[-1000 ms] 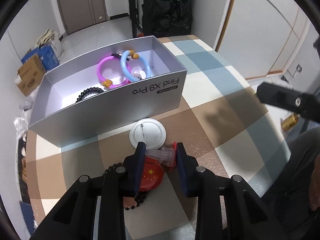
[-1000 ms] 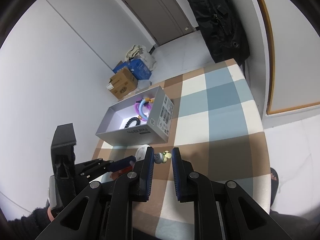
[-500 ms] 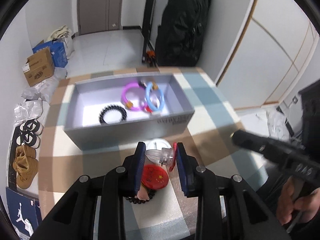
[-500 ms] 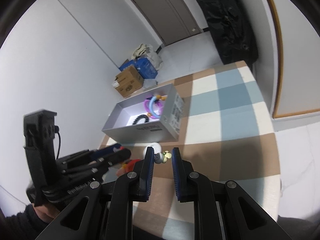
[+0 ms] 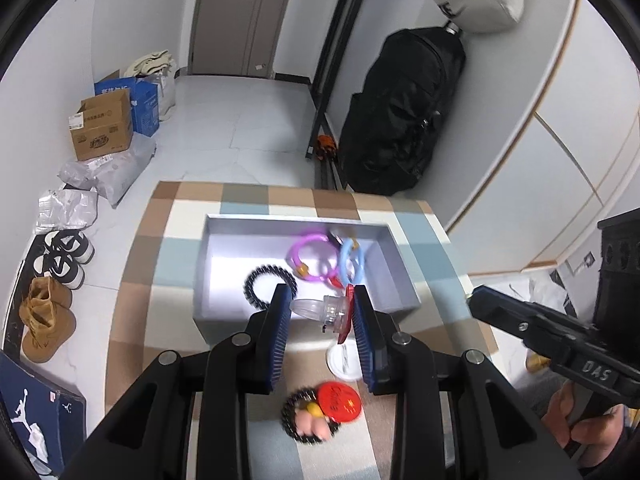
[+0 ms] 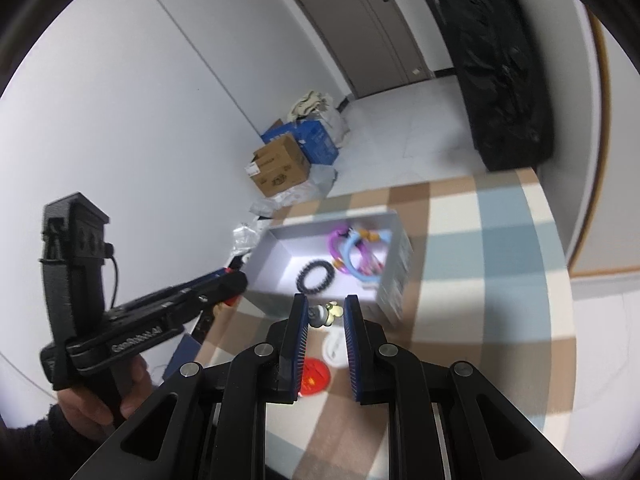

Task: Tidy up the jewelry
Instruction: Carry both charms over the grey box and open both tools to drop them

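Your left tool (image 5: pixel 319 309) pinches a clear-and-red clip (image 5: pixel 324 309); your right tool (image 6: pixel 325 314) grips a small gold charm (image 6: pixel 328 312). Both hover near the gray box (image 5: pixel 212 280), which holds bracelets (image 5: pixel 316 258) on the checkered surface (image 5: pixel 136 280).

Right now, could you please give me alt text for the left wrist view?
The left claw grips a clear-and-red trinket above a grey box holding bracelets. A red badge and white disc lie on the checked table below.

L claw (image 5: pixel 320 312) & R claw (image 6: pixel 326 314) both clamped, angled down, each gripped by a hand.
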Available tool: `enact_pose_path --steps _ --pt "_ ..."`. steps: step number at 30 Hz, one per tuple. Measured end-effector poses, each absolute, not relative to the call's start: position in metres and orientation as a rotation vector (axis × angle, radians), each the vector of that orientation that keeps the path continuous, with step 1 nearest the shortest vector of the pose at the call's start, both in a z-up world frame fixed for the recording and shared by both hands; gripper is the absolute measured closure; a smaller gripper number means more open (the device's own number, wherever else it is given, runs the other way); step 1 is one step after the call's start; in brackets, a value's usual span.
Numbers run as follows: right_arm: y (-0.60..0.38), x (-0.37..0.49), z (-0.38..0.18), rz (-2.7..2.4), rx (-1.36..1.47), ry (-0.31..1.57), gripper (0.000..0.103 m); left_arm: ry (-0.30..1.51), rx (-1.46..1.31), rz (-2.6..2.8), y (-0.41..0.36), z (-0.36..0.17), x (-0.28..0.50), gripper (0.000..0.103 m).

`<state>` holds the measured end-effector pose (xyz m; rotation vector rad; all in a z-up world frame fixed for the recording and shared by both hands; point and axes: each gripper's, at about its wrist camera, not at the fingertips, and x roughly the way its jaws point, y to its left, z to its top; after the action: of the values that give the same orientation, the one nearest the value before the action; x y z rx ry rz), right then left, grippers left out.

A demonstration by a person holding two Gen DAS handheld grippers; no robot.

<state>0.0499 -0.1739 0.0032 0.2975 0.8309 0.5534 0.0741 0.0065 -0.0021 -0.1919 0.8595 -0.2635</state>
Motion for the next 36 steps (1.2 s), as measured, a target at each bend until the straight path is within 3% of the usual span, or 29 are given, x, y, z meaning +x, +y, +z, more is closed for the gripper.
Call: enact_pose_path --steps 10,36 --pt "-0.154 0.089 0.026 0.682 0.328 0.760 0.086 0.835 -0.325 -0.238 0.032 -0.010 0.108 0.078" --pt "-0.125 0.159 -0.032 0.666 0.290 0.903 0.084 0.947 -0.287 -0.271 0.019 -0.046 0.142 0.078"
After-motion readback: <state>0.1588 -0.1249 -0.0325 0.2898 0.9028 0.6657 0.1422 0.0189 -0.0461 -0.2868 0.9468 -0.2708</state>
